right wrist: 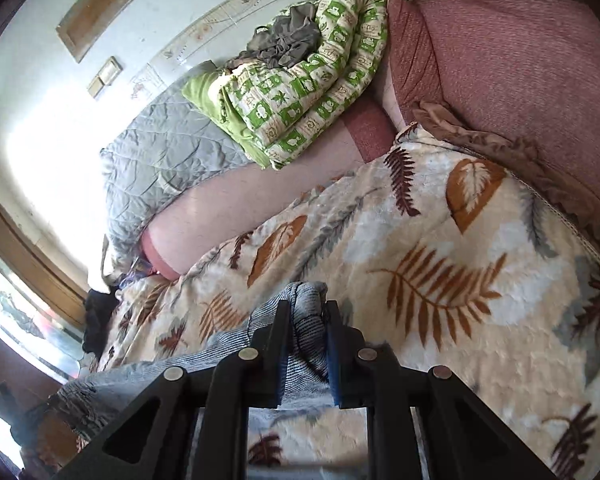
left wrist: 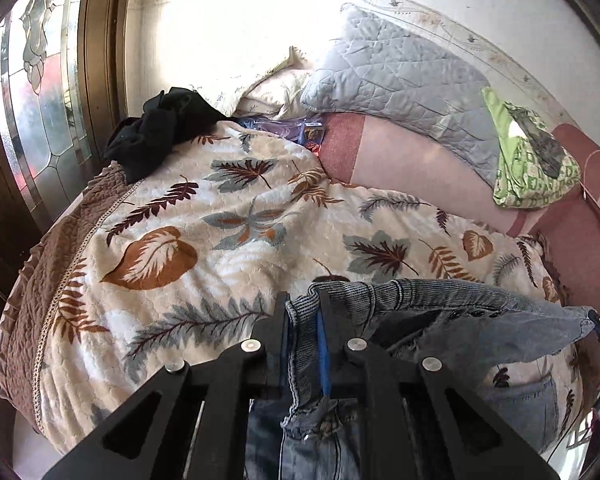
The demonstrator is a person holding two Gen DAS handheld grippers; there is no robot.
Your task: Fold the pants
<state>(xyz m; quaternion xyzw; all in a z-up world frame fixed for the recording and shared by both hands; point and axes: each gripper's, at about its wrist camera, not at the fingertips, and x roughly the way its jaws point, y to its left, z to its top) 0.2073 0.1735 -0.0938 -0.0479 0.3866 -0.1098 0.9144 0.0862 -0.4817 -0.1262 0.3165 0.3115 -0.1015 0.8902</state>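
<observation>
Left wrist view: the jeans are held above the leaf blanket, waistband clamped in left gripper and right gripper jaws; tension should be kept even.

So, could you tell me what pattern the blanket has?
Cream blanket with brown, rust and grey-blue leaves; clearest in the left wrist view.

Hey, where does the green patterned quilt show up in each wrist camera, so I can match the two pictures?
Left wrist view: the green patterned quilt lies far right, above mid-height, against the grey quilted blanket.
Right wrist view: the green patterned quilt is upper centre, tilted, overlapping the same grey blanket's right edge.
Shared landmark: the leaf-print blanket on the bed.
</observation>
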